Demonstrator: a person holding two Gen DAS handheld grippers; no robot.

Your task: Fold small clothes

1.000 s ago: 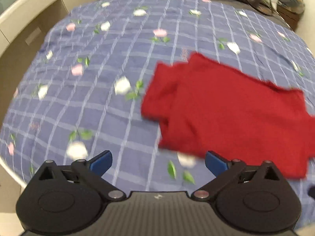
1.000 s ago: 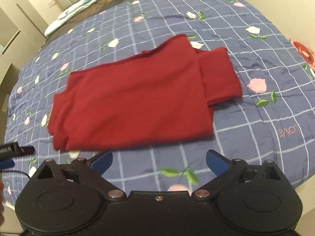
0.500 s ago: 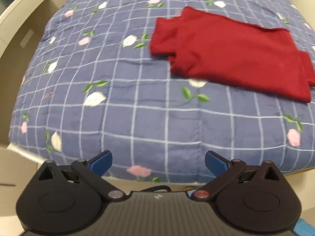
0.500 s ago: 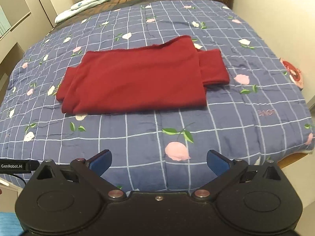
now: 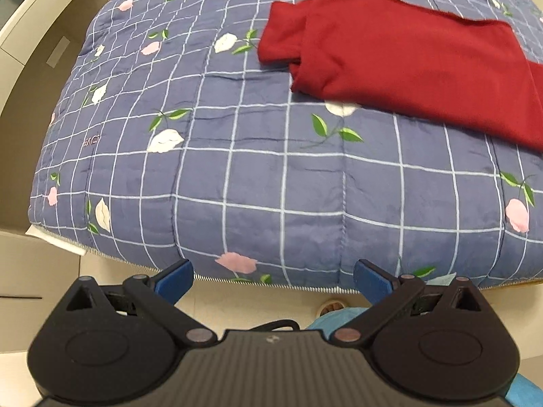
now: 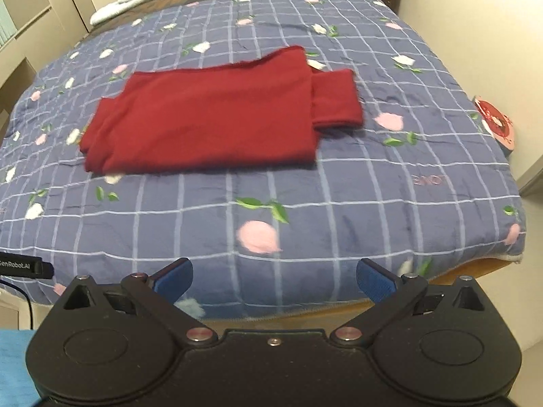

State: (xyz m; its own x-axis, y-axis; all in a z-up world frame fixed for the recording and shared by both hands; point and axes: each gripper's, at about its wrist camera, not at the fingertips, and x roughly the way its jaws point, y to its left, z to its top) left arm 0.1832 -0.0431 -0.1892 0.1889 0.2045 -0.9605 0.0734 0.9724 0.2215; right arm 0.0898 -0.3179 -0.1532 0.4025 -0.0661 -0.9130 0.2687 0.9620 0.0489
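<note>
The red garment (image 6: 210, 118) lies flat on the bed's blue checked quilt (image 6: 339, 196), well in from the near edge and roughly centred across the bed's width. It reads as already folded: a broad rectangular panel lies on top, with a narrower folded part sticking out on the right in the right wrist view and a smaller stepped layer showing at the other end (image 5: 281, 34). That layered, squared shape suggests the sleeves or legs are tucked under so the bundle stays compact (what kind of garment it is cannot be told from here).

The left tool (image 5: 273, 279) is spread wide, its blue fingertips (image 5: 174, 279) apart and gripping nothing. It hangs out past the foot of the bed, over the floor, well apart from the cloth. The right tool (image 6: 274, 279) is likewise spread and empty, held low near the quilt's near edge and aimed straight up the bed at the garment.

With both tools off the fabric and clear of the bed, the cloth rests under its own weight, so the fold seems finished or nearly so. One more half-fold might be possible; either tool would have to reach in to an end edge.
</note>
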